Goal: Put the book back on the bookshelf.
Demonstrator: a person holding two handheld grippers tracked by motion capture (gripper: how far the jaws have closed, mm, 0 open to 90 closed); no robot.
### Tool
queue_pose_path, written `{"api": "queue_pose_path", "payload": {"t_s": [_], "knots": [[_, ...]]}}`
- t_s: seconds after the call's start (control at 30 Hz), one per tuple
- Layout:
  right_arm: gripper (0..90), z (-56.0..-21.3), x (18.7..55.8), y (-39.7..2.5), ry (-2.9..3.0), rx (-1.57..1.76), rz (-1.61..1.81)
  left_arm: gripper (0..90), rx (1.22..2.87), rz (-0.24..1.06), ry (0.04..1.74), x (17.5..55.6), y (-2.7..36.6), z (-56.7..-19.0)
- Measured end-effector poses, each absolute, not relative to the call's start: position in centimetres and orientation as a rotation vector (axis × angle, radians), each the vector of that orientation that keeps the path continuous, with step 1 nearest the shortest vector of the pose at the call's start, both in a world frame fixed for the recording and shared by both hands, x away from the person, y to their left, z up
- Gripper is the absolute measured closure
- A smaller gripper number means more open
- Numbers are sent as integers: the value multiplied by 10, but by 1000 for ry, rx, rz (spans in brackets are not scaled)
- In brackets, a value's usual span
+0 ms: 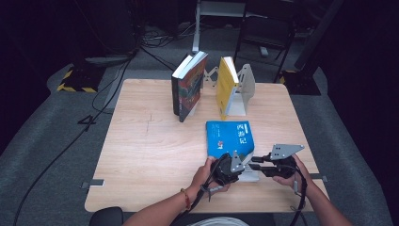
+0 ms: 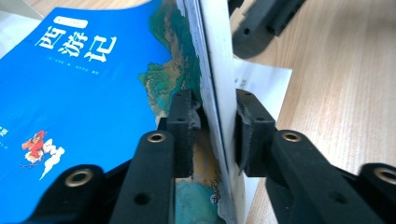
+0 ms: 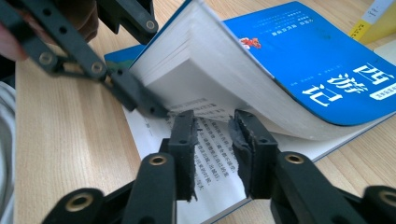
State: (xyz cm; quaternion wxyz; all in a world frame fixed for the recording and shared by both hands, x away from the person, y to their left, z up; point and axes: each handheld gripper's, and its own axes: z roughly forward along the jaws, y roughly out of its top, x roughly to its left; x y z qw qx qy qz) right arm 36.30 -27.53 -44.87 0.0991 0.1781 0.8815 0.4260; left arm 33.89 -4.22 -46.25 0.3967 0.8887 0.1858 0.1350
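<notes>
A: Where is the blue paperback (image 1: 229,137) in relation to the left gripper (image 2: 214,135)?

B: Its front cover and a thick wad of pages run straight up between the two jaws. The left gripper view shows the left pad (image 2: 183,130) against the printed cover side and the right pad against the white page edges, pinching that lifted bundle with only the bundle's thickness between them.

A: And the right gripper (image 3: 214,154)?

B: Its jaws stand a little apart, with nothing caught. Between and just beyond its fingertips (image 3: 184,140) lies the flat printed page (image 3: 210,158) of the opened book. The raised, curving block of pages arches just above and ahead of those tips, not touching them.

A: Where does the book sit overall?

B: On the wooden table (image 1: 141,150), near the person's edge, its near corner lifted between both grippers. Farther off, well clear of the fingers, a dark book (image 1: 188,87) and a yellow book (image 1: 226,87) stand upright, the yellow one against a metal bookend (image 1: 245,89).
</notes>
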Motion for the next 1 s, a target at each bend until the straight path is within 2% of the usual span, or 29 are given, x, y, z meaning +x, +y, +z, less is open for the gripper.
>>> {"api": "queue_pose_path", "payload": {"t_s": [0.1, 0.2, 0.37, 0.57, 0.7, 1.0], "knots": [[549, -450, 361, -276, 2608, 514, 1273, 748, 2247, 312, 455, 342, -30, -457], [522, -451, 360, -277, 2601, 512, 1276, 761, 2262, 293, 422, 342, -17, -455], [549, -450, 360, -273, 2562, 533, 1262, 783, 2246, 309, 418, 339, 8, -452], [467, -447, 359, -254, 2531, 455, 1242, 784, 2257, 284, 417, 338, 30, -452], [372, -449, 365, -241, 2545, 422, 1202, 782, 2199, 223, 437, 340, 50, -455], [351, -454, 386, -229, 2563, 348, 1139, 766, 2194, 187, 441, 341, 82, -456]]}}
